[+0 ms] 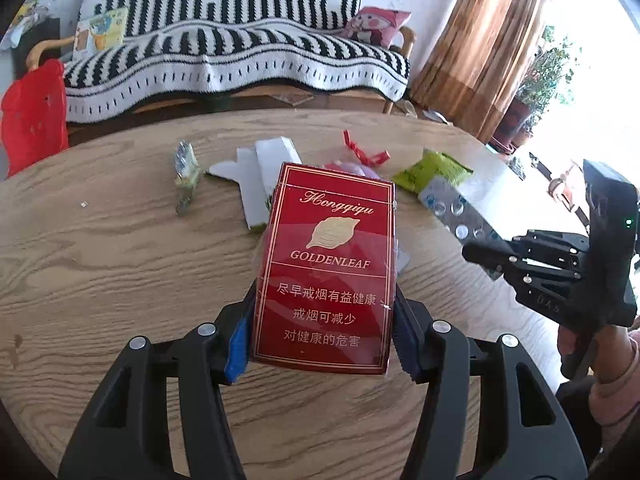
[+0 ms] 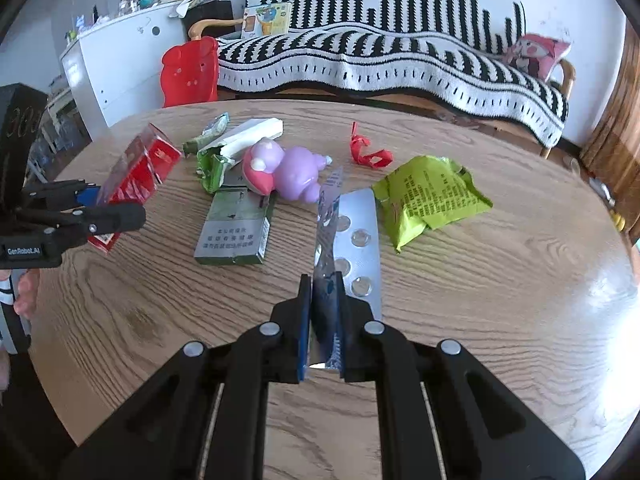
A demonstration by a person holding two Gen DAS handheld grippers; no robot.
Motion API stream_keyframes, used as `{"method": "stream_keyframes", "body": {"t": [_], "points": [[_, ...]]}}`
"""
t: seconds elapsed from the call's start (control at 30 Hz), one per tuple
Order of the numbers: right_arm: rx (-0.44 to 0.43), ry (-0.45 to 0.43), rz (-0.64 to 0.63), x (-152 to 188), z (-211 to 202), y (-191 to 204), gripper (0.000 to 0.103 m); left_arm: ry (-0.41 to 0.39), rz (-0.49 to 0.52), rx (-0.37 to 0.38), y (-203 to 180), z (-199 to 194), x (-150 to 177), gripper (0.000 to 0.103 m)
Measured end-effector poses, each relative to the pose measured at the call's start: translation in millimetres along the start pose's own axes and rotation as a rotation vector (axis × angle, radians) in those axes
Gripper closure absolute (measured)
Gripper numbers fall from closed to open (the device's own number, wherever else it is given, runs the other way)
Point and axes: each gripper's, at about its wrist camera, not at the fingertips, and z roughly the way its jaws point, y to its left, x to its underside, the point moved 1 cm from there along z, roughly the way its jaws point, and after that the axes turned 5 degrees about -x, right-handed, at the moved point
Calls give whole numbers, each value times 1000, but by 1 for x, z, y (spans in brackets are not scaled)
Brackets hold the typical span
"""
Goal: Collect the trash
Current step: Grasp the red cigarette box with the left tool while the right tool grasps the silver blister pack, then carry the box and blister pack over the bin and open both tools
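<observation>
Striped sofa (image 2: 400,52) behind; wooden bench (image 2: 500,300) littered. Left gripper (image 1: 324,320) clamped on red pack (image 1: 326,264), lifted off the bench. Right gripper (image 2: 322,320) pinches blister sheet (image 2: 352,240) at its near edge. Still lying loose: green pack (image 2: 234,232), green wrapper (image 2: 428,196), ribbon (image 2: 368,152), purple toy (image 2: 284,172). Pickup stage, both loaded; next likely carry to a bin, none in view.

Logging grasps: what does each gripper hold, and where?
Left gripper clamps the red cigarette pack by its lower sides. Right gripper pinches the blister pack at its near end.
</observation>
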Motion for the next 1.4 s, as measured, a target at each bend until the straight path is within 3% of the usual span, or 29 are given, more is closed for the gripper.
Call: {"method": "stream_keyframes", "body": {"t": [0.73, 0.83, 1.0, 1.07, 1.17, 1.33, 1.4], "points": [[-9, 38, 39, 4, 5, -8, 92, 22, 20, -62, 4, 4, 3, 46], [-9, 17, 37, 3, -2, -7, 92, 19, 7, -57, 3, -4, 7, 46], [-37, -134, 81, 5, -60, -4, 92, -44, -31, 14, -13, -38, 13, 46], [-53, -222, 111, 12, -98, -6, 92, -66, -11, 41, -33, -52, 15, 46], [-52, -330, 152, 40, -161, -19, 92, -107, 116, 60, -88, -74, 18, 46], [80, -353, 226, 120, -248, -67, 92, -94, 377, 230, -228, -96, 24, 46], [136, -356, 273, 156, -279, -88, 92, -59, 486, 265, -282, -93, 34, 46]]}}
